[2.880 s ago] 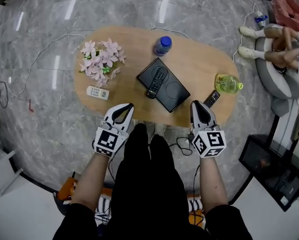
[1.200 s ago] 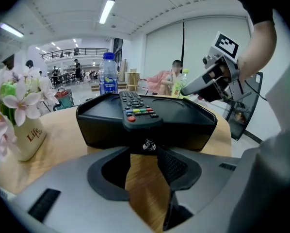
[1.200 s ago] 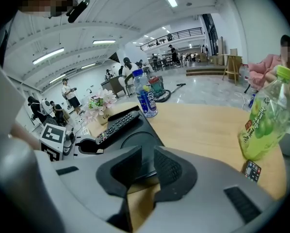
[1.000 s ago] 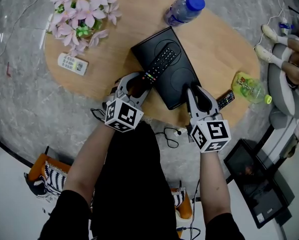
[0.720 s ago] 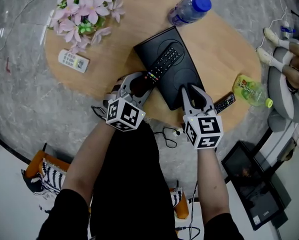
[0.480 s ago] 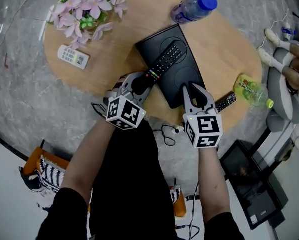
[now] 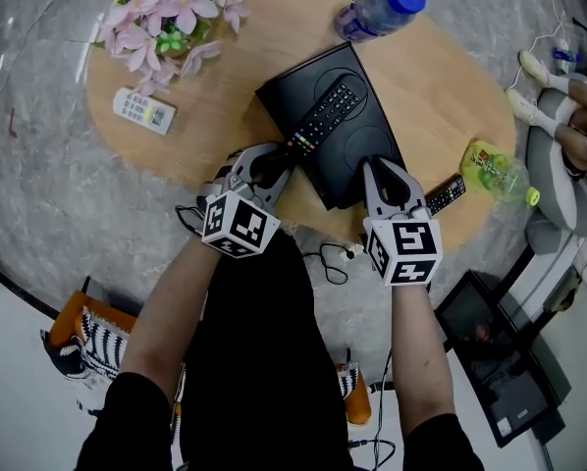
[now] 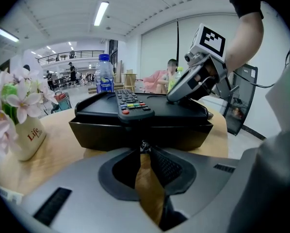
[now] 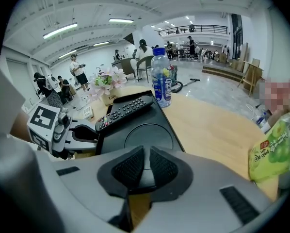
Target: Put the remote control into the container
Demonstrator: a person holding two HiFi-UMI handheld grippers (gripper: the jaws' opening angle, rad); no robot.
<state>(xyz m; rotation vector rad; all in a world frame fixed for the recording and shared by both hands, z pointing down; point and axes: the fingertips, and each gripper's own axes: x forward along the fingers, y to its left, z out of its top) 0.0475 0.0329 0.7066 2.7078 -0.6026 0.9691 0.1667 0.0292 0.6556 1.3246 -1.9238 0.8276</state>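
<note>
A black remote control (image 7: 321,118) lies across the black container (image 7: 362,155) in the middle of the wooden table. My left gripper (image 7: 286,160) is at the container's near left corner. Its jaws have just been closing, and their tips (image 8: 144,147) now pinch the lower edge of the container's wall (image 8: 135,135). My right gripper (image 7: 376,166) is at the near right edge, shut with the rim between its pads (image 9: 144,154). The remote (image 9: 124,111) is not between either gripper's jaws.
A second black remote (image 7: 445,194) lies on the table right of the container, next to a green bottle (image 7: 498,177). A water bottle (image 7: 377,10) lies at the far side. Pink flowers (image 7: 166,8) and a white remote (image 7: 144,111) are at the left. A person sits on the floor at the right (image 7: 568,96).
Both grippers came forward from the table's near edge to the container. Over the last second the left jaws drew together at its corner, and both hands stayed in place.
</note>
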